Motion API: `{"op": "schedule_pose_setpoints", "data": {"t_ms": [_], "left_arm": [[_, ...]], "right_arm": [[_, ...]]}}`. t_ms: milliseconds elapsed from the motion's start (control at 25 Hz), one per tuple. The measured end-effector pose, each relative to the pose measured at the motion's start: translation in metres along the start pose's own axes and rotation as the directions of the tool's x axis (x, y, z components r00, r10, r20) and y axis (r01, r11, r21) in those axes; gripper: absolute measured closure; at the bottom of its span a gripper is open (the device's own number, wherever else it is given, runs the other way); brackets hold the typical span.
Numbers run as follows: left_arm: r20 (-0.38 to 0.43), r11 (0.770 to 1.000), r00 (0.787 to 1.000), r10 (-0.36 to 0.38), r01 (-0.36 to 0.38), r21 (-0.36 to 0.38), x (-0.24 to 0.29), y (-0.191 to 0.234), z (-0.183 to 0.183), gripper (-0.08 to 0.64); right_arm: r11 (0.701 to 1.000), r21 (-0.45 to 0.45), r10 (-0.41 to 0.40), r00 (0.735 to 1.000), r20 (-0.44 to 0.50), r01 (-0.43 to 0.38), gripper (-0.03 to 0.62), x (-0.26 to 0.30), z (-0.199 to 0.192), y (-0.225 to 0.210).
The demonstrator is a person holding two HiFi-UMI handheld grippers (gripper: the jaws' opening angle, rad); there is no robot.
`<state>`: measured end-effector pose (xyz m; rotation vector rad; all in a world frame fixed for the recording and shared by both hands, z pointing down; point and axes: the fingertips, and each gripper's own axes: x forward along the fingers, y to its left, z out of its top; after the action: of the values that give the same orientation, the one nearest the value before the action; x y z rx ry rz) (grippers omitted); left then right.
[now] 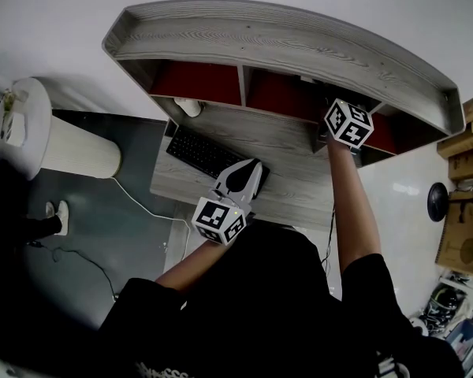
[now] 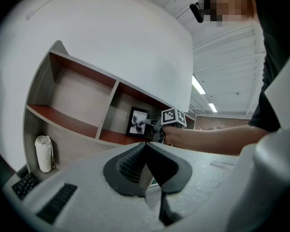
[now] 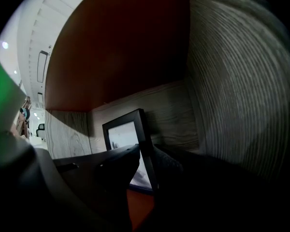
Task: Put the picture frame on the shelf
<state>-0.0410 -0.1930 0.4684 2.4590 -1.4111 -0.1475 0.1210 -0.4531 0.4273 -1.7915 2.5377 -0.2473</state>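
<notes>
— Right gripper [image 3: 144, 153] jaws were seen closest, pinched on the right-hand edge of the picture frame [image 3: 122, 135], one jaw in front of it and one behind. Could the frame be counted as placed?

— Nearly so, it was judged. The picture frame was found standing upright inside a compartment of the shelf [image 1: 276, 34], its foot at the red board and its back near the wood-grain rear panel, with a side wall close at its right. Whether its weight was fully carried by the board could not be told from so dark a view.

— Which step was taken to be in hand, then?

— The setting-down. The frame was in its place but had not yet been let go.

— And what was noted of the other hand?

— The left gripper [image 2: 146, 146] was held level over the desk [image 1: 292, 156], well apart from the shelf, its jaws pressed together on nothing. The keyboard [image 1: 205, 152] lay near it on the desk.

— What was called for next?

— It was judged that the right jaws would need to be spread gently, so that the frame was not tipped forward, and that the gripper would then need to be drawn straight back out of the compartment without the frame's edge being caught.
</notes>
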Motion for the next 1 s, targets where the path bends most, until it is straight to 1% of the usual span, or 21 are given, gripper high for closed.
{"op": "schedule_pose_setpoints", "data": {"t_ms": [200,360,440,560,680,720,840,1000], "left_arm": [[0.005,1.0,1.0,-0.003,0.003,0.005,0.001,0.001,0.002,0.543],[0.003,1.0,1.0,-0.005,0.005,0.003,0.001,0.0,0.002,0.543],[0.003,1.0,1.0,-0.005,0.005,0.002,0.002,0.0,0.002,0.543],[0.002,1.0,1.0,-0.001,0.001,0.0,0.002,0.002,0.001,0.543],[0.001,1.0,1.0,0.003,-0.003,-0.002,0.002,0.004,0.0,0.543],[0.001,1.0,1.0,0.003,-0.003,-0.003,0.002,0.005,0.0,0.543],[0.003,1.0,1.0,0.0,0.0,-0.003,0.002,0.004,0.001,0.543],[0.005,1.0,1.0,-0.009,0.009,-0.003,-0.001,0.004,0.003,0.543]], "right_arm": [[0.995,0.097,0.034,0.999,-0.012,-0.033,0.511,-0.002,-0.005,0.003],[0.997,0.075,0.003,1.0,-0.026,-0.001,0.511,-0.001,-0.012,-0.001],[0.997,0.08,-0.002,1.0,-0.019,0.003,0.511,0.001,-0.012,-0.002],[0.998,0.055,-0.002,1.0,-0.019,0.003,0.509,0.003,-0.012,-0.003],[0.999,0.036,0.014,1.0,-0.022,-0.013,0.439,0.003,-0.013,0.001],[0.999,0.03,0.014,1.0,-0.02,-0.014,0.429,0.002,-0.013,0.002],[1.0,0.001,0.004,1.0,-0.013,-0.004,0.411,-0.003,-0.01,0.004],[1.0,-0.017,-0.002,1.0,-0.008,0.002,0.409,-0.015,-0.006,0.01]]}}
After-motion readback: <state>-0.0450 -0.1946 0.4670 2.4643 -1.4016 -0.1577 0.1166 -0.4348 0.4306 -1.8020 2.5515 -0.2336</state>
